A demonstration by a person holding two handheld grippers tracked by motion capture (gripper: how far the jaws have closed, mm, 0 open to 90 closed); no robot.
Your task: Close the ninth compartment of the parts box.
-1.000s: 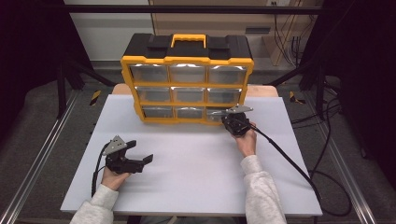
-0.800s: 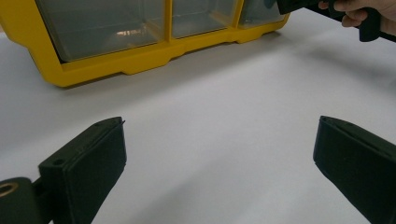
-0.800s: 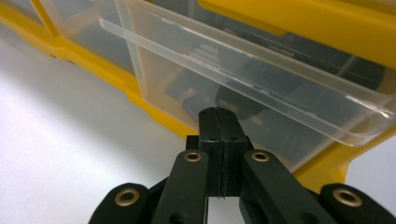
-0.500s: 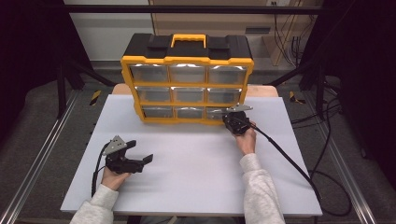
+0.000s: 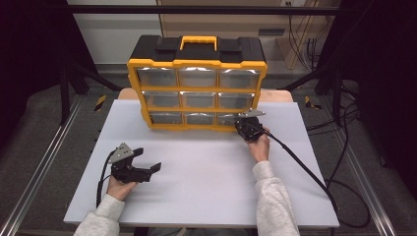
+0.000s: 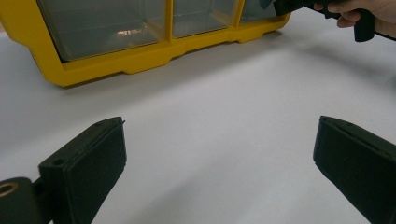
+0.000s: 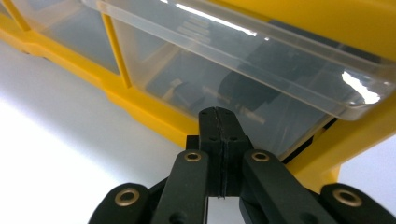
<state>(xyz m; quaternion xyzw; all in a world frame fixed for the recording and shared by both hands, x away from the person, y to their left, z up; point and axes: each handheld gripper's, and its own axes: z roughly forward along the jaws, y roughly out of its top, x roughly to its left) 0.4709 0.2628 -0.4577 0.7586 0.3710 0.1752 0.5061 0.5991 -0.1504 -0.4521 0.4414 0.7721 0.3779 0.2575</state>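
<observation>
While the left gripper (image 5: 147, 171) idles spread, right gripper (image 7: 218, 122), jaws pressed together, fronts the organizer's bottom-right drawer (image 7: 261, 79); opening step: hook its lip next.

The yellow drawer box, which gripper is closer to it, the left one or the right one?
The right. The right gripper sits right at the yellow drawer box, its shut fingers at the bottom right drawer. The left gripper rests apart, nearer the person.

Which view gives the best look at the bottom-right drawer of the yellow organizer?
The right gripper view: the clear bottom-right drawer is close up, right beyond the shut right hand-held gripper. The high view shows it small and partly behind that gripper. The left gripper view catches just its corner at the top edge.
</observation>
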